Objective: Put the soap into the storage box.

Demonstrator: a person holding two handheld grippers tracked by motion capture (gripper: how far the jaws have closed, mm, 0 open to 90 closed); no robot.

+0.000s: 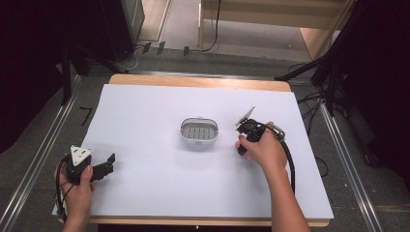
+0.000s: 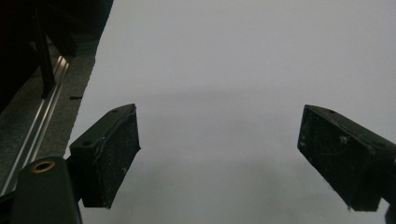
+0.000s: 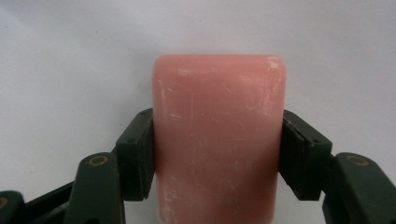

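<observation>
The right claw point(image 3: 217, 154) pinches a pink, block-shaped bar of soap point(image 3: 218, 140) on both sides, low over the white worktop point(image 1: 145, 183), just right of the grey oval soap dish point(image 1: 199, 129). The left claw point(image 2: 219, 158) is spread wide near the worktop's left edge.

My right claw point(image 3: 218, 154) has matt black plastic pads; the pink soap point(image 3: 218, 140) looks waxy and scuffed, the worktop point(image 1: 145, 183) matt white.

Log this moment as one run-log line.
right gripper: shut on pink soap bar | left gripper: open, idle | soap dish: empty, mid-table
</observation>
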